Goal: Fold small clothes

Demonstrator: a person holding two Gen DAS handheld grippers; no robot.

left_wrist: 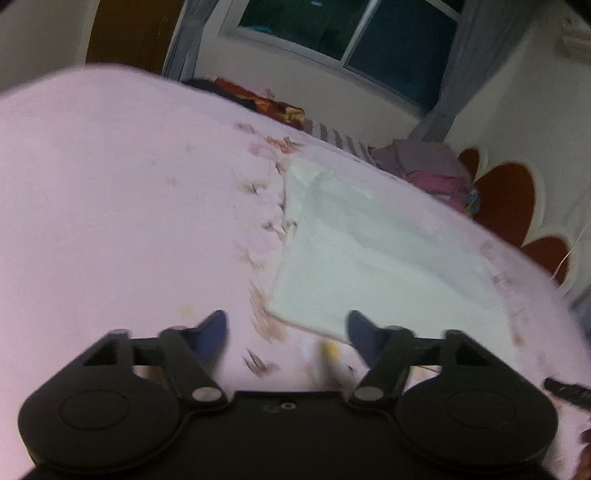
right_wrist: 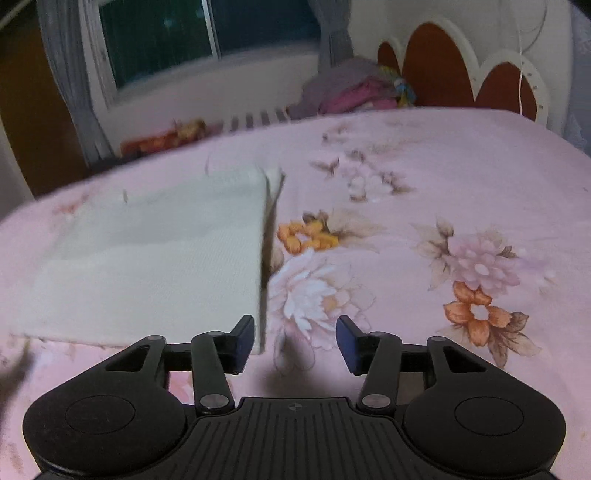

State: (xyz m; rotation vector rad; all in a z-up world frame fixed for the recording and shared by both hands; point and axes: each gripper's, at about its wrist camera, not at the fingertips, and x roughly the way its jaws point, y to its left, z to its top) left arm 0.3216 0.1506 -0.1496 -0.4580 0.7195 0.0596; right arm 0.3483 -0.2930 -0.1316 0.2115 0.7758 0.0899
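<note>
A pale white folded garment lies flat on the pink flowered bedsheet. My left gripper hovers open just short of the garment's near left corner, nothing between its fingers. In the right wrist view the same garment fills the left half, its right edge slightly raised. My right gripper is open at the garment's near right corner; the corner hangs just inside the left fingertip, and the pads do not press on it.
Piled clothes sit at the head of the bed by a white and brown headboard. A red patterned cloth lies at the far edge below a window with grey curtains.
</note>
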